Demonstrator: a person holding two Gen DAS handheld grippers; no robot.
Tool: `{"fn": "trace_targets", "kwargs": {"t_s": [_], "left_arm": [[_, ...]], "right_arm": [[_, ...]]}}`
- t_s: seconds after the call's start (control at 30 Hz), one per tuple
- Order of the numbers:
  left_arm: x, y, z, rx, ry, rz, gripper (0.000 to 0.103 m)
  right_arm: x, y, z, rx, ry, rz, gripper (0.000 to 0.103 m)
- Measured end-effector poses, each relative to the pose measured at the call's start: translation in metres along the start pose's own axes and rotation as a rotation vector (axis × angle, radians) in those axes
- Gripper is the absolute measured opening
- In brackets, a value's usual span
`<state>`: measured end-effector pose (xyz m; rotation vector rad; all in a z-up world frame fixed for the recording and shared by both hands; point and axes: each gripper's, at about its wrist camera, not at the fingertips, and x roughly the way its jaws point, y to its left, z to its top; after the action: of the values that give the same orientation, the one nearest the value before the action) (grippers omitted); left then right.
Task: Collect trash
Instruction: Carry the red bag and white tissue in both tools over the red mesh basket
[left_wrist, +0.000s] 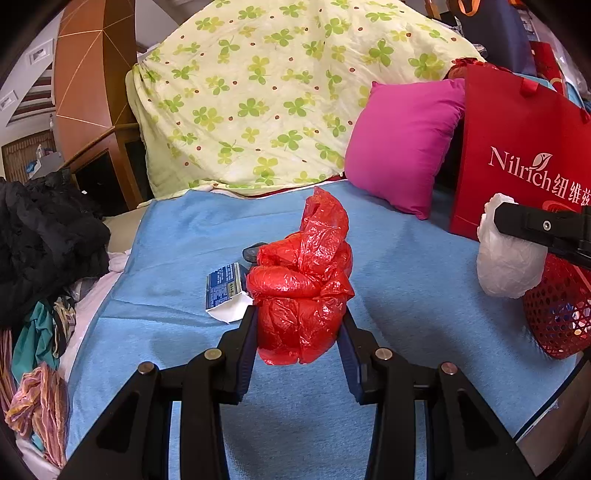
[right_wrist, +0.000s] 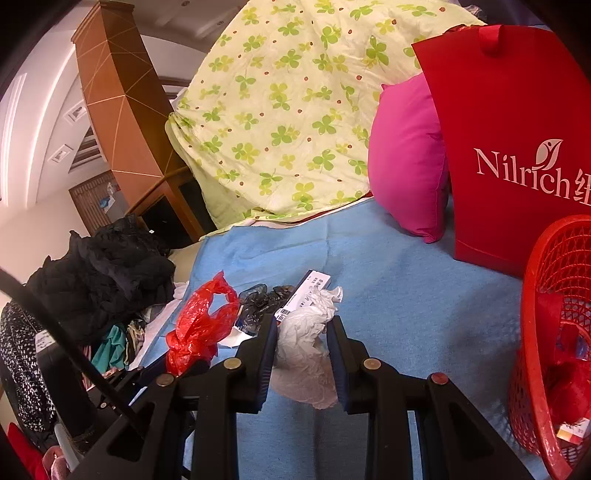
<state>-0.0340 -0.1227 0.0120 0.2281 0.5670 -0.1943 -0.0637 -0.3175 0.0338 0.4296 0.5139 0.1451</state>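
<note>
I am holding my left gripper (left_wrist: 299, 325) partly closed, its two pads pressing on a crumpled red plastic bag (left_wrist: 304, 284) that is bulging up between them above the blue blanket (left_wrist: 406, 280). I am holding my right gripper (right_wrist: 303, 332) nearly shut, its pads pinching a crumpled white plastic bag (right_wrist: 306, 347), also above the blue blanket. In the left wrist view, a flattened blue-and-white paper carton (left_wrist: 225, 291) is lying on the blanket just left of the red bag, with a dark crumpled plastic scrap (left_wrist: 253, 253) behind it. In the right wrist view, a long white printed box (right_wrist: 301, 295) is lying on the blanket just beyond the white bag. A red plastic mesh basket (right_wrist: 532, 332) is standing at the blanket's right edge, already holding red trash, beside a red paper gift bag (right_wrist: 517, 122) and a magenta pillow (right_wrist: 406, 166) at the blanket's far side.
</note>
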Motion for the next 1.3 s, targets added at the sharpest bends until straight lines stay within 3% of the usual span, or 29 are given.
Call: {"fn": "trace_targets", "kwargs": {"t_s": [1.3], "left_arm": [[0.011,-0.025,0.0,0.06,0.011,-0.049,0.043]], "right_arm": [[-0.016,-0.011,0.003,0.008,-0.034,-0.021,0.03]]}}
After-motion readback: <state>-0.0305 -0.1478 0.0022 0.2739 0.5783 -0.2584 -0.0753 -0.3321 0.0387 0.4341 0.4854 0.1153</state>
